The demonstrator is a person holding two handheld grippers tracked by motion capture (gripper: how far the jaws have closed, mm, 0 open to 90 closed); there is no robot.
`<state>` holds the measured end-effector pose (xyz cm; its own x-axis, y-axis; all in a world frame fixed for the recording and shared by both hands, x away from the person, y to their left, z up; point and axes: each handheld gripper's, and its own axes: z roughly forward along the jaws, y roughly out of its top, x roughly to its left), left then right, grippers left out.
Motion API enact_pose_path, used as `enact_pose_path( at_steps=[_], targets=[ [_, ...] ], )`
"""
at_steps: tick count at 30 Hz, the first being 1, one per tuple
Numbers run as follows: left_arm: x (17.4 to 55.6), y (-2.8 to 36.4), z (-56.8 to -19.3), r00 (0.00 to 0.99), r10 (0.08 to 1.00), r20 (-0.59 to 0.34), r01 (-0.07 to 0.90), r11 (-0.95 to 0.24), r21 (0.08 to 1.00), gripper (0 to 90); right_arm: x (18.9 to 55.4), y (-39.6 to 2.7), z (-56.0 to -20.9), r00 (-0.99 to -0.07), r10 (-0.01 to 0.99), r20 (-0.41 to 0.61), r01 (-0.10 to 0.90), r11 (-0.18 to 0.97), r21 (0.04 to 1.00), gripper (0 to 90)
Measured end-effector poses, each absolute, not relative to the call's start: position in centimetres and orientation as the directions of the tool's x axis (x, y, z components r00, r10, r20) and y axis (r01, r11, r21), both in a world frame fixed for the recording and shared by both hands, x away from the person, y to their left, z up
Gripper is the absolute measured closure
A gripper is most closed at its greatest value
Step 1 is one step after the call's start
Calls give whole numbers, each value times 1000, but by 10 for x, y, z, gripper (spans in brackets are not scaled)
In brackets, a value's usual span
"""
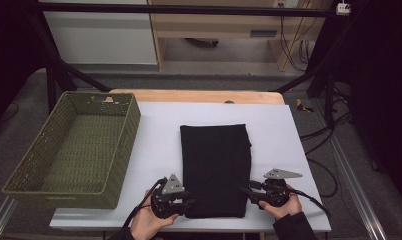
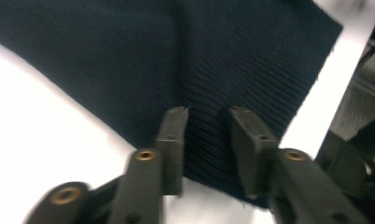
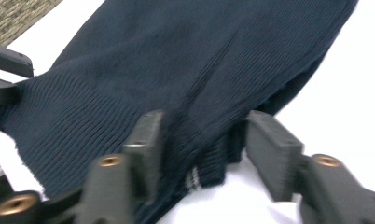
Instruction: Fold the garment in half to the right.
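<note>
A dark ribbed knit cloth (image 1: 215, 165) lies folded into a long rectangle on the white table (image 1: 159, 145). My left gripper (image 1: 188, 202) is at its near left corner and my right gripper (image 1: 246, 192) at its near right edge. In the left gripper view, the left gripper (image 2: 209, 112) hangs over the cloth (image 2: 176, 56) near its corner, jaws apart and not pressing. In the right gripper view, the right gripper (image 3: 206, 116) straddles the thick folded edge of the cloth (image 3: 199, 56), and a gap shows beside one pad.
A green woven basket (image 1: 129, 135) stands empty on the left of the table, and its weave (image 3: 17, 11) shows in the right gripper view. The left gripper's jaws (image 3: 8, 70) also appear at that view's left edge. Bare white table surrounds the cloth.
</note>
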<state>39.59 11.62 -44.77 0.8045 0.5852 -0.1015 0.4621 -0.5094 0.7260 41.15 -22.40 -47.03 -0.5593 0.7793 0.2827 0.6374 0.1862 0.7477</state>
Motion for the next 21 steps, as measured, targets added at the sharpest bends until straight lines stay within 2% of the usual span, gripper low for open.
enact_pose_path(
  at_steps=[3,12,17,21],
  targets=[
    [401,122,-446,786,609,-108,467,-470,749,515,415,-226,-470,-578,773,261,614,200,764,333],
    [417,138,-447,757,642,-123,463,-394,794,291,425,-229,-468,-608,764,216,558,218,801,179],
    [426,143,-448,753,649,-111,455,-391,800,140,426,-228,-469,-626,741,242,574,228,786,151],
    [432,144,-447,742,659,-121,466,-377,801,59,426,-228,-469,-625,742,241,578,233,782,125]
  ],
)
